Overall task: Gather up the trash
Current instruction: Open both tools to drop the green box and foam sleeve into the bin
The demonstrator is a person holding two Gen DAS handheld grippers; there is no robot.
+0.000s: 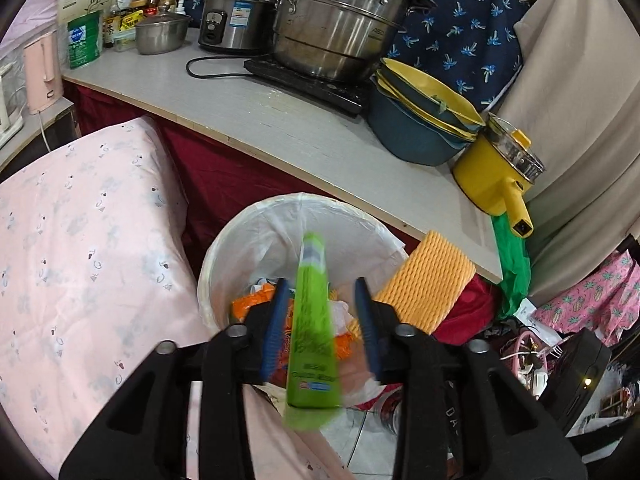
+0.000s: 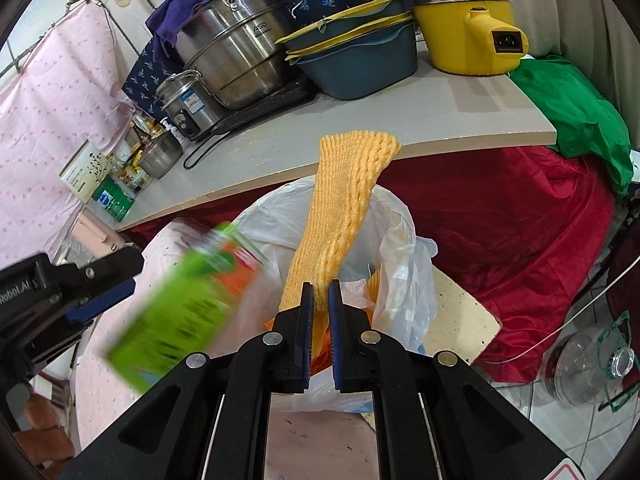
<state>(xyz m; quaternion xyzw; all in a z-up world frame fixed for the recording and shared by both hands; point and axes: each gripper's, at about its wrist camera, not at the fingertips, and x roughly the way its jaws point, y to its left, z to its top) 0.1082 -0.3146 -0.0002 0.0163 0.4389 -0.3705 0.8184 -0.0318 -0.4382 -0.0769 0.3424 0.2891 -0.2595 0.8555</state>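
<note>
A green carton (image 1: 312,320), motion-blurred, hangs between the fingers of my left gripper (image 1: 321,286) with a gap beside each blue pad, directly over the trash bin (image 1: 280,216) lined with a white bag. The right wrist view shows the same carton (image 2: 180,304) tilted beside the left gripper (image 2: 132,276), loose above the bag (image 2: 400,240). My right gripper (image 2: 320,286) is shut on the lower end of an orange foam net (image 2: 344,200), which stands up over the bin's mouth. That net (image 1: 424,280) shows at the bin's right side. Orange and white wrappers lie inside the bin.
Behind the bin runs a grey tabletop (image 1: 280,120) over red cloth (image 2: 520,220), crowded with steel pots (image 1: 332,28), stacked blue and yellow basins (image 1: 420,120) and a yellow electric pot (image 1: 496,176). Pink bedding (image 1: 80,240) lies left. A green bag (image 2: 580,120) and a fan (image 2: 580,360) sit right.
</note>
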